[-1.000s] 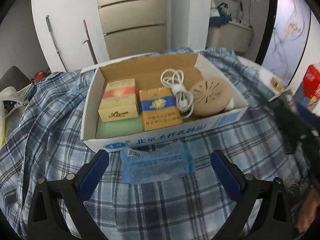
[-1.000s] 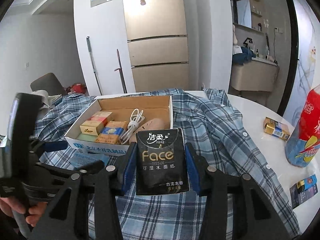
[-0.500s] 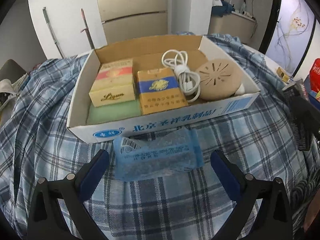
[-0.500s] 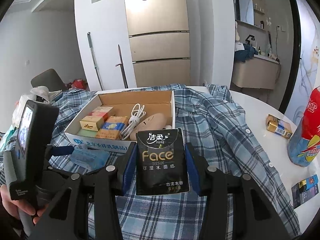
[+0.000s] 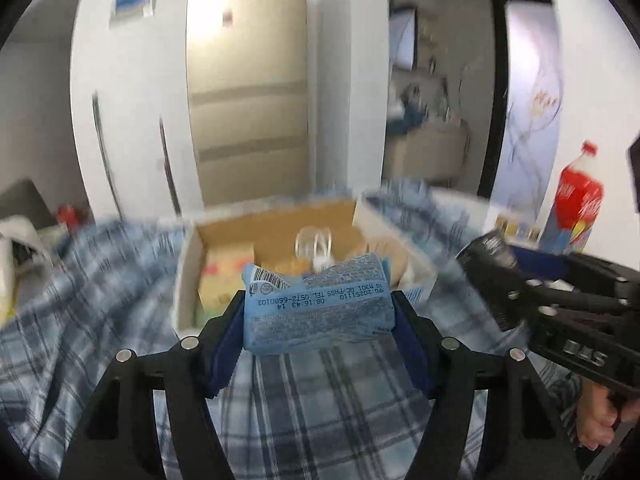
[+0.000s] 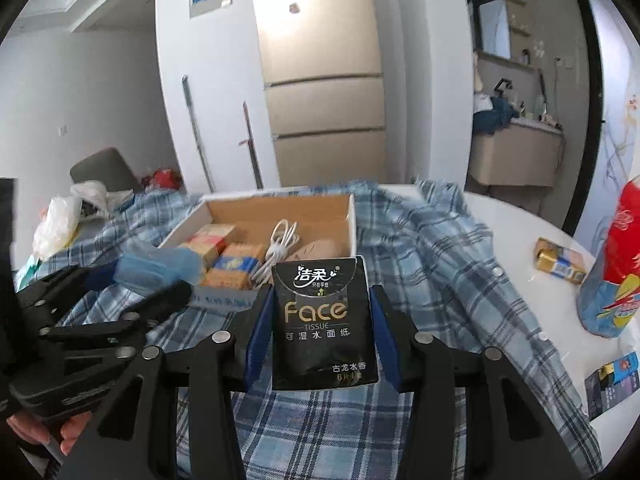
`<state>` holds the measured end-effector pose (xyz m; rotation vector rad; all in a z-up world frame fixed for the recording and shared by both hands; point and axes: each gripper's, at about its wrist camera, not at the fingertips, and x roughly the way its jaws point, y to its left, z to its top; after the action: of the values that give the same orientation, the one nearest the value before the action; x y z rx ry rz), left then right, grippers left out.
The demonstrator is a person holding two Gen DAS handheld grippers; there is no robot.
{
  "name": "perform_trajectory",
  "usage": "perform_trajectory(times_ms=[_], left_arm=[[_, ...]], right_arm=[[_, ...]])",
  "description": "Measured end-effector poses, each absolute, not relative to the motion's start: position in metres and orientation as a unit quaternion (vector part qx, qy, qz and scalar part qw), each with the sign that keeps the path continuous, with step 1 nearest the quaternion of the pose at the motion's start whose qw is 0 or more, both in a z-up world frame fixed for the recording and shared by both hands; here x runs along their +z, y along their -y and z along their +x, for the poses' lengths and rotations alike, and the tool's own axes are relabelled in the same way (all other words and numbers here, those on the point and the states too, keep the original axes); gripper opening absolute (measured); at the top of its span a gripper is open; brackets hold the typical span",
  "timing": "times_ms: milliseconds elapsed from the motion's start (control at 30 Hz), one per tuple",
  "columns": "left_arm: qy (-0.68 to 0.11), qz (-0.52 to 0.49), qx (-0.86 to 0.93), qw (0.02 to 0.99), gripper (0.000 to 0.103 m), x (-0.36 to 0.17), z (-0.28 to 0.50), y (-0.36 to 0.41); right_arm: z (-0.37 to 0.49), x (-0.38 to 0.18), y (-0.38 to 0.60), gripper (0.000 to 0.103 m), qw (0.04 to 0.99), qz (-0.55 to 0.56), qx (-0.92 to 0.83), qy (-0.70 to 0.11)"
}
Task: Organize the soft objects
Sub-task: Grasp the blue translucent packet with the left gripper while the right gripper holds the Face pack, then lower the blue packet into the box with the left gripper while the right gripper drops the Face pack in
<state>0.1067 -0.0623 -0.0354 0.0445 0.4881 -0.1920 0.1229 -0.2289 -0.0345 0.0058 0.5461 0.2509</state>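
Closing on a soft blue tissue pack (image 5: 318,306), the left gripper (image 5: 318,332) has its blue-padded jaws against the pack's two short ends. The crinkled plastic wrapper bulges slightly between them, printed side up with a barcode at its 10 o'clock corner. The pack is held clear of the plaid shirt (image 5: 340,408) (a woven blue-and-white check, creased into folds) that covers the table.

The right gripper (image 6: 322,320) is clamped on a black tissue pack (image 6: 322,316), a glossy rectangular sachet with gold "Face" lettering, held upright and pressed on both sides.

At 12 o'clock from both grippers stands the cardboard box (image 6: 352,220), shallow, white outside and brown inside. It holds small rectangular cartons (image 6: 230,268), a coiled white cable (image 6: 280,246) and a tan round perforated disc (image 6: 320,248).

Against the earlier frames, the left jaws stood wide apart with the blue pack lying flat on the shirt just in front of the box; now the pack is gripped and raised. The right gripper's hold is unchanged.
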Motion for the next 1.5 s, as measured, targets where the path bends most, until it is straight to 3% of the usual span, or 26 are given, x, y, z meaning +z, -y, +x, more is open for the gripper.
perform_trajectory(times_ms=[300,600,1100,1300,1500], left_arm=[[-0.131,0.011,-0.073,0.989,0.071,-0.007,0.069,0.053],[-0.115,0.017,-0.037,0.993,0.071,0.037,0.046,0.046],[-0.088,0.004,-0.032,0.996,0.071,0.151,0.074,0.055],[-0.123,0.0,-0.035,0.992,0.071,0.155,0.119,0.048],[-0.176,-0.002,-0.024,0.984,0.071,0.125,0.168,0.037]], right_arm=[[0.102,-0.017,0.228,0.046,0.972,-0.005,0.129,-0.197],[0.088,0.02,0.228,0.046,0.979,-0.025,0.127,-0.156],[0.13,0.15,0.211,0.046,0.987,-0.008,0.108,-0.119],[0.178,0.143,0.202,0.046,0.982,0.005,0.115,-0.151],[0.225,0.094,0.195,0.046,0.97,0.003,0.117,-0.214]])
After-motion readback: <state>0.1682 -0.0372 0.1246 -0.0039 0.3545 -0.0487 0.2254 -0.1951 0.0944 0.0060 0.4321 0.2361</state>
